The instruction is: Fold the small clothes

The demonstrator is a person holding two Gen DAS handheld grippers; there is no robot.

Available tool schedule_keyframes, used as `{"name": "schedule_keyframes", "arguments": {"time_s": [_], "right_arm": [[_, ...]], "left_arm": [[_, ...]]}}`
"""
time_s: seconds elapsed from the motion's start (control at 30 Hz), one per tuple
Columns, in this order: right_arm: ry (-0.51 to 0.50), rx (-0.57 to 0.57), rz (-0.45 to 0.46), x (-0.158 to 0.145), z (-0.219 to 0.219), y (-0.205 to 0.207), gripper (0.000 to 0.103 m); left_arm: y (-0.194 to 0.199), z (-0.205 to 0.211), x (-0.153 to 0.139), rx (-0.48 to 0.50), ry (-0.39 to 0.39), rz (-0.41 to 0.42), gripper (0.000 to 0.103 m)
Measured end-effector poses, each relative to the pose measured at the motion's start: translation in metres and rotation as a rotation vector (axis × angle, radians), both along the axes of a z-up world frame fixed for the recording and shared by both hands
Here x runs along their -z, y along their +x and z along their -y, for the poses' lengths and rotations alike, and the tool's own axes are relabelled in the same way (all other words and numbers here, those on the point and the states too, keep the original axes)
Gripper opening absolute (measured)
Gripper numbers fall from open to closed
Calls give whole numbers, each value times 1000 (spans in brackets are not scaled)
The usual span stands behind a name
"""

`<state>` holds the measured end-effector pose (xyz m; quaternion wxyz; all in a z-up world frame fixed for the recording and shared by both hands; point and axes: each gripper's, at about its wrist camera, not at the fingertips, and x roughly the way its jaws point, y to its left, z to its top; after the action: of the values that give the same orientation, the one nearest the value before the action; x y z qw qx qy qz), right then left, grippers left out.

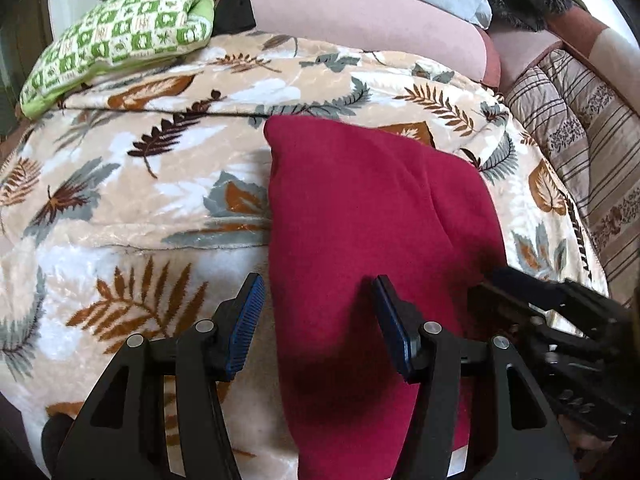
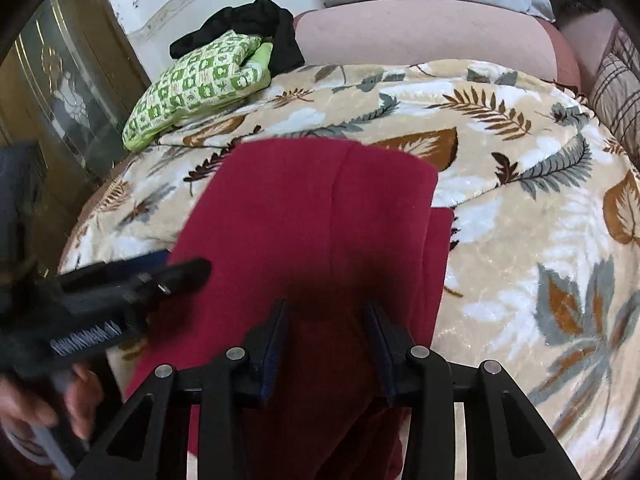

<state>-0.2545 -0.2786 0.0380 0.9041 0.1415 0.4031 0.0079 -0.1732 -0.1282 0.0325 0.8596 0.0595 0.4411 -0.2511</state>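
Your right tool (image 2: pixel 325 312) hangs over the near end of the red garment (image 2: pixel 304 216), its jaws apart with red cloth showing between them, the pads not visibly pressing on it. The garment lies folded lengthwise on the leaf-patterned blanket (image 2: pixel 520 208). Your left tool (image 2: pixel 176 272) comes in from the left edge, blurred, at the garment's left side, with your hand (image 2: pixel 60 408) below it. At the far edge sit a green checked bundle (image 2: pixel 200 88) and black clothing (image 2: pixel 256 20).

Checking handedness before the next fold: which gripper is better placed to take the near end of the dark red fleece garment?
Probably the right gripper: its open jaws sit over the dark red fleece garment, whereas the left gripper straddles its left edge.
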Motion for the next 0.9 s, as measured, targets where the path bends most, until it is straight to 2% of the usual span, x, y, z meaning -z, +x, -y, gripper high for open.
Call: {"name": "schedule_keyframes", "arguments": {"time_s": [0.3, 0.53, 0.9], "right_arm": [[-26, 58, 48, -22, -5, -17, 45], [-85, 104, 59, -33, -10, -20, 47], [-93, 132, 77, -44, -14, -25, 47]], "left_arm": [[-13, -11, -18, -40, -5, 71, 56], [-20, -16, -27, -63, -23, 79, 56], [-34, -19, -44, -77, -15, 149, 56]]}}
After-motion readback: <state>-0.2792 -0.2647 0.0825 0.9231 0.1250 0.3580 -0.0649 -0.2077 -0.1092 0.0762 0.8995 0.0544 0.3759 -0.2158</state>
